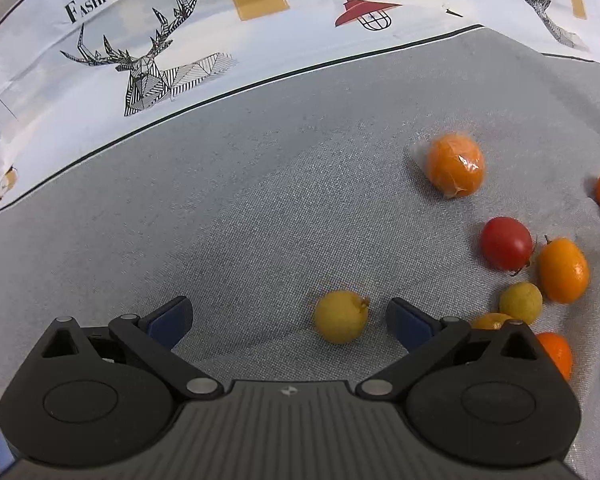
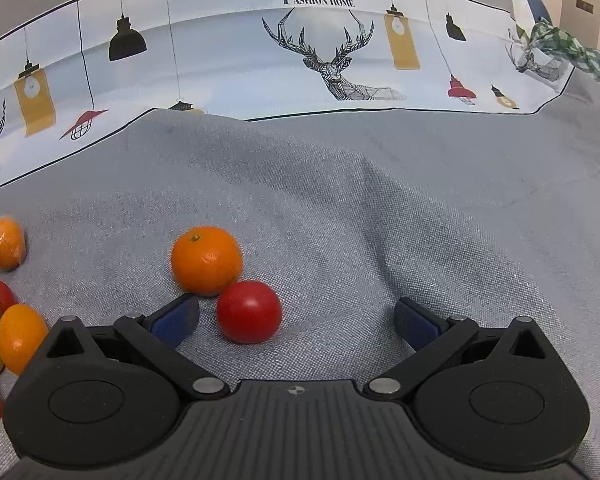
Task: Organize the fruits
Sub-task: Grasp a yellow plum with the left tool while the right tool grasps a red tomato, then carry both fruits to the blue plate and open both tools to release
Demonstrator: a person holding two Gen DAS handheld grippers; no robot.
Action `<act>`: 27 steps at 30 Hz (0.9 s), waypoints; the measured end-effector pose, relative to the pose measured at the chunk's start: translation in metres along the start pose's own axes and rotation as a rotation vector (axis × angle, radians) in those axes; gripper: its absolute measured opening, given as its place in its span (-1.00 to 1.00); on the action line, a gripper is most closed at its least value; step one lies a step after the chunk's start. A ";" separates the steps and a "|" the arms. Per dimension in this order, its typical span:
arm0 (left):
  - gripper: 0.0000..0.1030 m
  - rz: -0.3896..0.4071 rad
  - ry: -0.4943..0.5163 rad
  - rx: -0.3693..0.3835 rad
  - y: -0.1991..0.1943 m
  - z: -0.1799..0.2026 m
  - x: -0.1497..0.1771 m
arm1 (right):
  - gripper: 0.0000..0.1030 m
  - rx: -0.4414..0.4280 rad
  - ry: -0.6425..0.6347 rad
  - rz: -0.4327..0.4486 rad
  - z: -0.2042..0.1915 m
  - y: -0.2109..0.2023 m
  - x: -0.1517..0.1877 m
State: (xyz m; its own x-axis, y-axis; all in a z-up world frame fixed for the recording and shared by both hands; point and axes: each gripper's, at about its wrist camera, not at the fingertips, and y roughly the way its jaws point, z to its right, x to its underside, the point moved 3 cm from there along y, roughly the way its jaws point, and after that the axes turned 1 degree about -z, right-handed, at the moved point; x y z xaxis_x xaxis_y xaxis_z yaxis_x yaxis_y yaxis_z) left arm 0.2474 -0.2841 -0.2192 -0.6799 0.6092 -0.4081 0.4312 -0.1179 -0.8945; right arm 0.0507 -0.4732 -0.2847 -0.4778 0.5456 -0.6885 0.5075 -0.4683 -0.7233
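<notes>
Grey cloth (image 1: 220, 220) holds scattered, unsorted fruit. Left gripper (image 1: 288, 320) is spread, empty, a yellow fruit (image 1: 341, 316) at one o'clock between its fingers. Right gripper (image 2: 296, 320) is spread, a red tomato (image 2: 248, 312) at eleven o'clock. Sorting seems barely begun.

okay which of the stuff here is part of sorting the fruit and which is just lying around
Part of the job: yellow fruit, wrapped orange, red tomato, bare orange, oval orange fruit.
Just lying about: grey cloth, deer-print fabric, green checked cloth.
</notes>
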 end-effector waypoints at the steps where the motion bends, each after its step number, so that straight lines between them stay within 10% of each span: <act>1: 1.00 -0.003 -0.004 0.006 0.001 -0.002 -0.001 | 0.99 -0.001 0.001 0.001 0.000 -0.001 0.000; 5: 0.97 -0.006 0.008 0.004 0.001 -0.003 -0.004 | 0.96 -0.003 0.002 0.006 0.001 -0.002 -0.001; 6: 0.68 0.006 0.021 0.014 -0.007 0.001 0.000 | 0.79 -0.009 0.002 0.010 0.002 -0.006 -0.002; 7: -0.05 0.024 0.031 0.048 -0.013 0.002 0.001 | 0.64 -0.020 -0.001 0.019 0.001 -0.007 -0.002; 8: -0.48 0.019 0.038 0.084 -0.017 0.002 0.000 | 0.15 -0.038 -0.008 0.037 0.000 -0.010 -0.002; 10: -0.46 0.030 0.010 0.117 -0.026 -0.002 0.000 | -0.36 -0.051 -0.035 0.064 -0.003 -0.015 -0.003; 20: -0.46 0.075 -0.043 0.141 -0.089 -0.018 0.020 | -0.38 -0.016 0.019 0.134 0.014 -0.057 -0.010; 27: -0.46 0.109 -0.069 0.079 -0.175 -0.039 0.072 | -0.38 -0.218 0.015 0.180 -0.016 -0.155 -0.010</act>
State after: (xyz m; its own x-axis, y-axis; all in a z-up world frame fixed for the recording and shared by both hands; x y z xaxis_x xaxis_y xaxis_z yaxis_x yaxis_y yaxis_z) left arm 0.1458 -0.1889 -0.0854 -0.6721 0.5343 -0.5127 0.4584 -0.2435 -0.8547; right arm -0.0116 -0.3947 -0.1655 -0.3563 0.4779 -0.8029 0.7263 -0.3989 -0.5597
